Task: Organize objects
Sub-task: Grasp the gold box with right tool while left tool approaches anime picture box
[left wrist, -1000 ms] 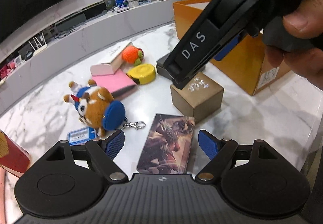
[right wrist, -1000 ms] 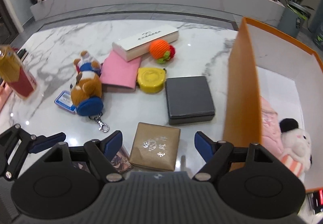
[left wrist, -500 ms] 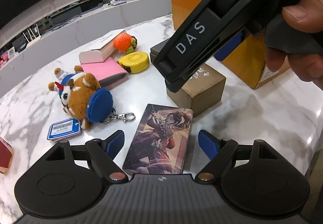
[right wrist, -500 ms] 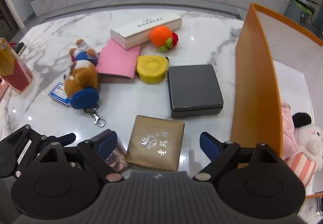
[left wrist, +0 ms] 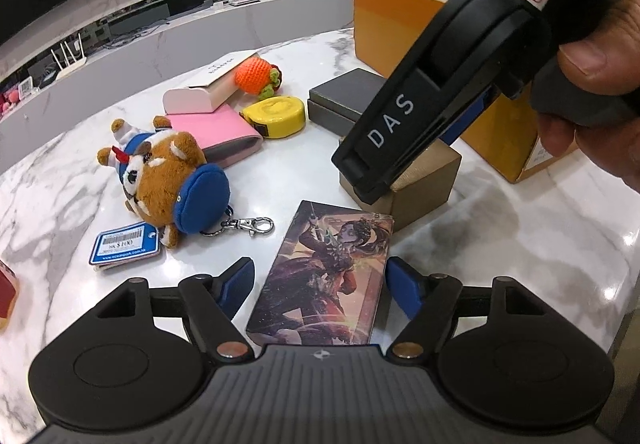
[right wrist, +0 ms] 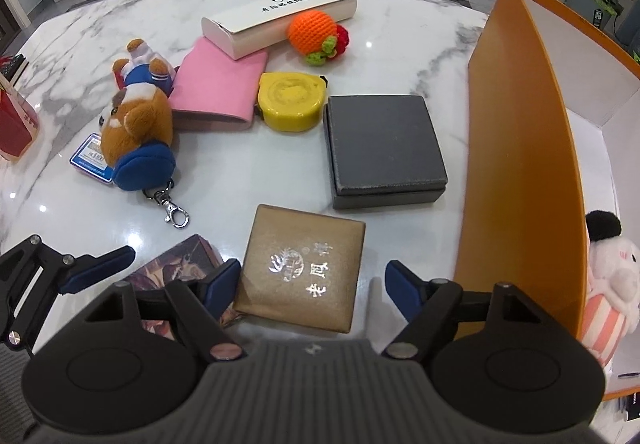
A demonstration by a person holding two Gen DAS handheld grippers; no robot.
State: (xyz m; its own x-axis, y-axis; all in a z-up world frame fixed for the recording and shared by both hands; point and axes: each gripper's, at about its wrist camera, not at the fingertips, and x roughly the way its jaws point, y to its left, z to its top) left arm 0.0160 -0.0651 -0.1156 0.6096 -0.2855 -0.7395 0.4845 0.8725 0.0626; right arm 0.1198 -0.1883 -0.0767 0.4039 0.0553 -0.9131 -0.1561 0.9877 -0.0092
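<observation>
Gold-brown and square, the small box (right wrist: 301,273) lay on the marble bench (right wrist: 248,180), and I had my right hand-held gripper (right wrist: 313,282) spread wide, a finger on either side of it, neither touching. My left hand-held gripper (left wrist: 320,280) gaped likewise astride the illustrated card box (left wrist: 322,278). The orange bin (right wrist: 520,180) stood just right of the small box.
</observation>
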